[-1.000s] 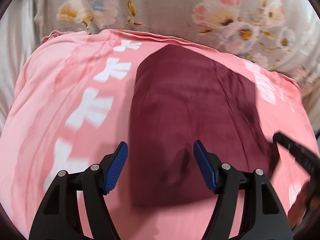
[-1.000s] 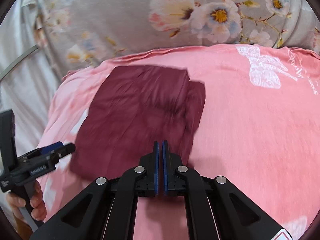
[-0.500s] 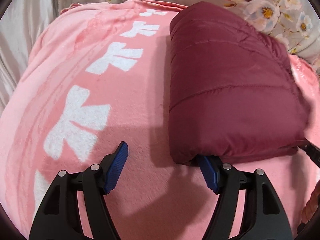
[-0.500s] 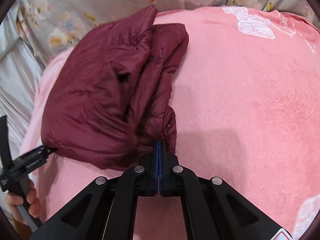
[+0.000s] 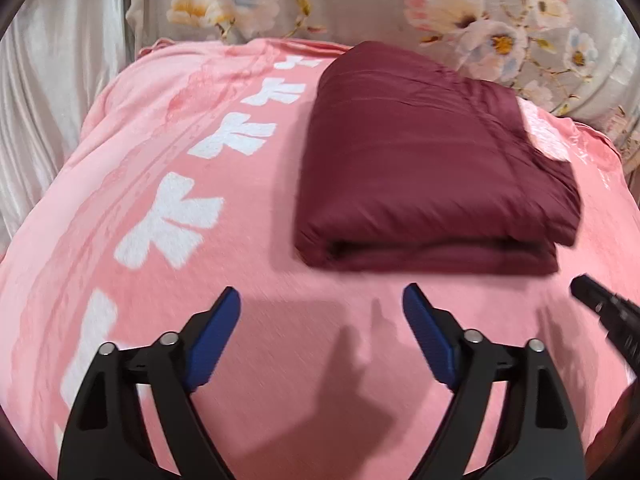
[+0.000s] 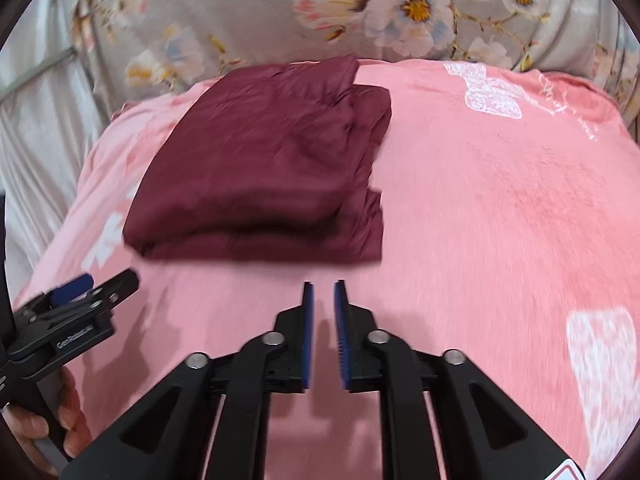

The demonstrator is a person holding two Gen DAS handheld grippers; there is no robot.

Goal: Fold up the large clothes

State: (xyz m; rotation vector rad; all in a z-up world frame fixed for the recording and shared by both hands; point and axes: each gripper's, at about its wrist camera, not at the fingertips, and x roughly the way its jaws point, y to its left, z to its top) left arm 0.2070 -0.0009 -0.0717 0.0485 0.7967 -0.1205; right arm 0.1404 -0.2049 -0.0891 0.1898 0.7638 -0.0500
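Pink blanket (image 5: 280, 360) covers the bed; folded maroon jacket (image 5: 420, 168) lies just ahead of my jaws. Left gripper (image 5: 322, 312) and right gripper (image 6: 323, 296) both opening, nothing between.

A bed carries everything, spread with a pink blanket (image 5: 248, 240) printed with white bow shapes. A dark red padded jacket (image 5: 424, 168) lies folded into a thick, roughly square bundle directly on the blanket, towards its far end. Beyond the blanket's far edge runs grey bedding with a flower print (image 6: 248, 20), and pale satin cloth (image 5: 52, 92) hangs along the left.
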